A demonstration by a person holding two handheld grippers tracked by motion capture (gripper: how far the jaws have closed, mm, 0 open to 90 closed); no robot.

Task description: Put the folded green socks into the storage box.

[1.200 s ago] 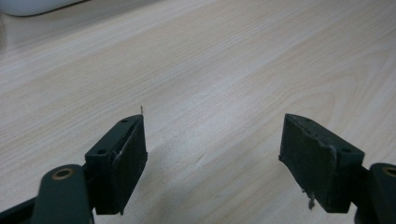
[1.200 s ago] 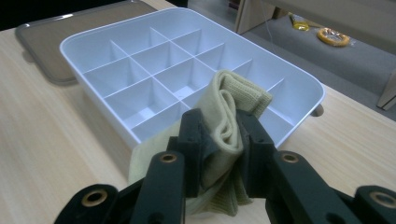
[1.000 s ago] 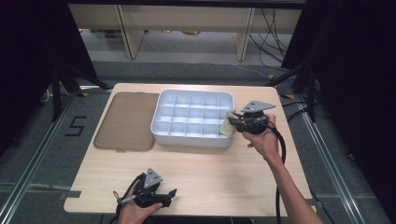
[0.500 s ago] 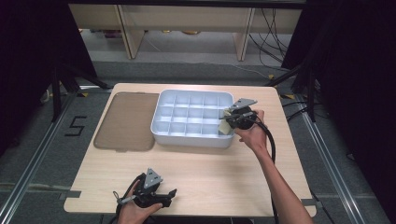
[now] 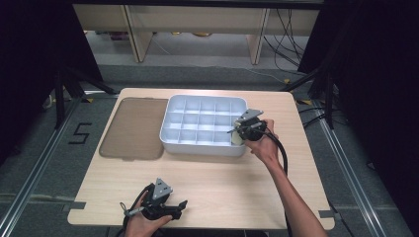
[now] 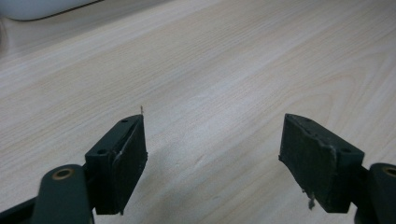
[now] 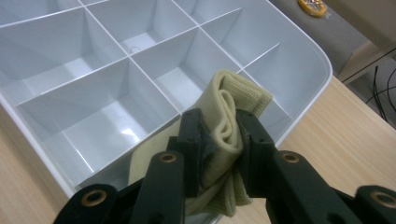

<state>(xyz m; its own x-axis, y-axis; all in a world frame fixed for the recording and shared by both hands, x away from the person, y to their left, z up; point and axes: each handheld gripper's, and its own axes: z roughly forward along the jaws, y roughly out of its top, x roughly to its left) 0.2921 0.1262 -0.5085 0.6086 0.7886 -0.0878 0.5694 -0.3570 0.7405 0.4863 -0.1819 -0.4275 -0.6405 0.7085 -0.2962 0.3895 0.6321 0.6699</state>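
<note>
A white compartment tray (image 5: 168,133) with several square cells stands at the table's middle back. My right gripper (image 5: 238,132) hangs over its near right corner, shut on a folded beige sock (image 5: 237,138). In the right gripper view the beige sock (image 7: 229,121) is pinched between the two black jaws of the gripper (image 7: 219,140), just above the tray's (image 7: 308,56) corner cells. My left gripper (image 5: 179,207) rests at the table's front edge, open, pointing right. In the left gripper view its gripper (image 6: 212,156) has jaws wide apart over bare wood.
A brown translucent lid (image 5: 133,128) lies flat to the left of the tray. Black cables trail from both grippers. Shelving (image 5: 197,19) and floor cables (image 5: 291,29) lie beyond the table's far edge.
My right gripper has carried the sock leftward and down, from beside the tray's right edge to over its near right corner. The left gripper has stayed put.
</note>
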